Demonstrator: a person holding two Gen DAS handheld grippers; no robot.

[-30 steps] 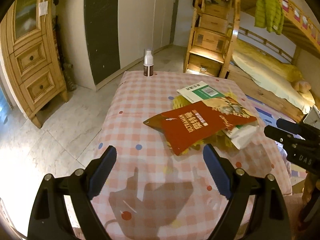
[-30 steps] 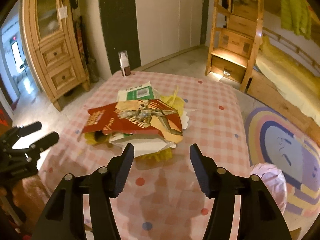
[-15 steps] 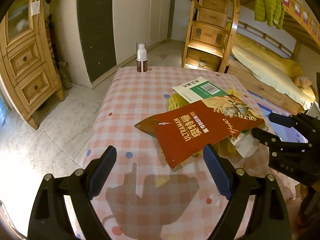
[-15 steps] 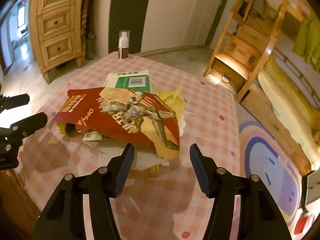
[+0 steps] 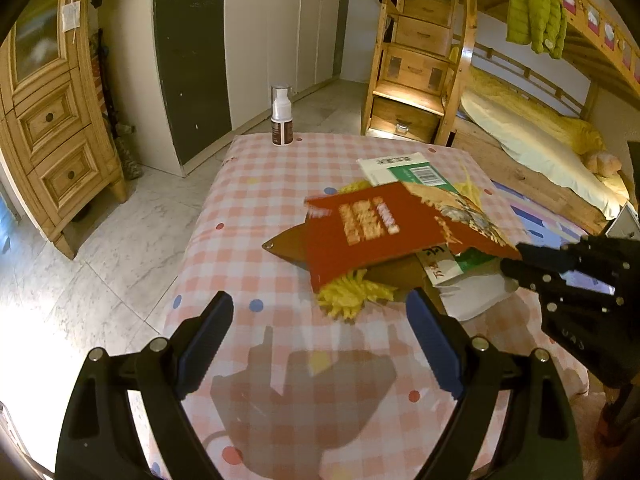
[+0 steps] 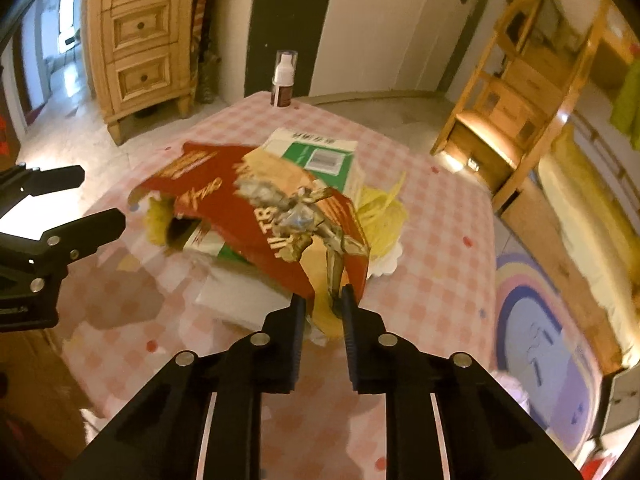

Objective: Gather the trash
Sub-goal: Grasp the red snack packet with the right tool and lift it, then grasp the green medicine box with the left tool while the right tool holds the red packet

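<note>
One red bag (image 6: 256,216): light, crinkly, slippery; right gripper (image 6: 322,300) just closed, pinching its near corner. Left gripper (image 5: 320,320) wide, empty.

Glossy red paper bag (image 6: 256,216), matt checked cloth tablecloth (image 5: 256,184)

You have one red snack bag (image 6: 256,216) on the checked table (image 5: 256,184), over one green-and-white carton (image 6: 320,156), one clump of yellow shredded paper (image 5: 352,296), one white sheet (image 6: 240,300) and one white paper doily (image 6: 386,264). One pump bottle (image 5: 281,120) stands at the far edge. You have two grippers, left (image 5: 320,340) and right (image 6: 323,304).
</note>
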